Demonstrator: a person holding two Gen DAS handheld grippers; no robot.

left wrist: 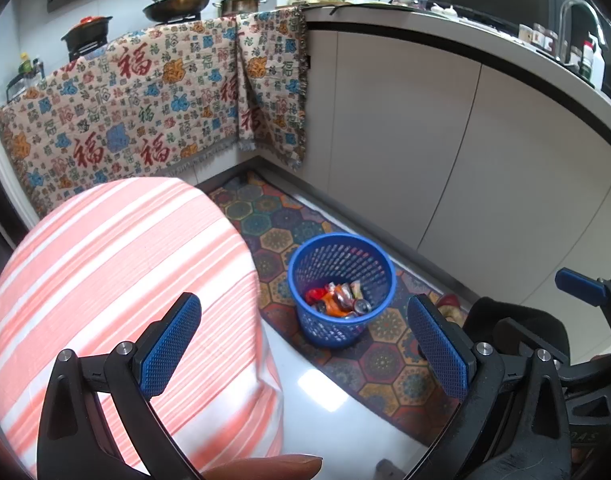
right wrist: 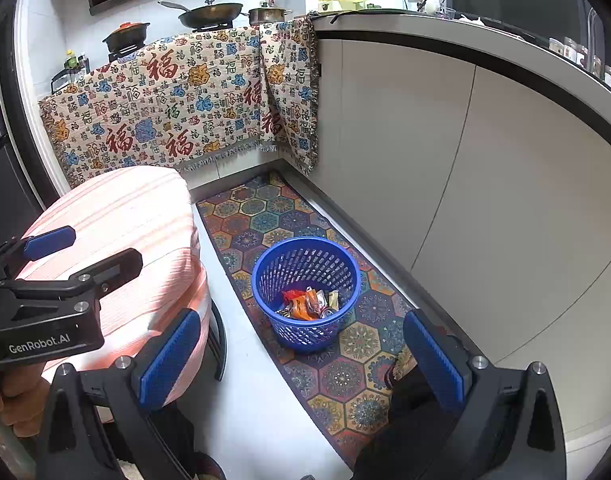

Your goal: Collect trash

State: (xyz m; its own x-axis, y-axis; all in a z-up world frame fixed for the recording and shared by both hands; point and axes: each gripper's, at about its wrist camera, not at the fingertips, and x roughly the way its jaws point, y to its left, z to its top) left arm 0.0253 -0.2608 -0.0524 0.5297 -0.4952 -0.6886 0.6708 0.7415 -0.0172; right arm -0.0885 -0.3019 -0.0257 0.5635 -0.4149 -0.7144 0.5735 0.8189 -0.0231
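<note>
A blue mesh basket (left wrist: 341,288) stands on a patterned rug (left wrist: 389,364) on the kitchen floor; it also shows in the right wrist view (right wrist: 305,292). Crumpled wrappers and cans (left wrist: 337,300) lie at its bottom, and they show in the right wrist view too (right wrist: 305,304). My left gripper (left wrist: 305,344) is open and empty, held above the floor short of the basket. My right gripper (right wrist: 301,360) is open and empty, also above and short of the basket. The left gripper shows at the left of the right wrist view (right wrist: 85,252), over the table.
A round table under a pink striped cloth (left wrist: 117,280) stands left of the basket (right wrist: 125,240). White cabinets (left wrist: 445,152) line the right side. A patterned cloth (left wrist: 145,100) hangs over the stove counter at the back, with pots on it.
</note>
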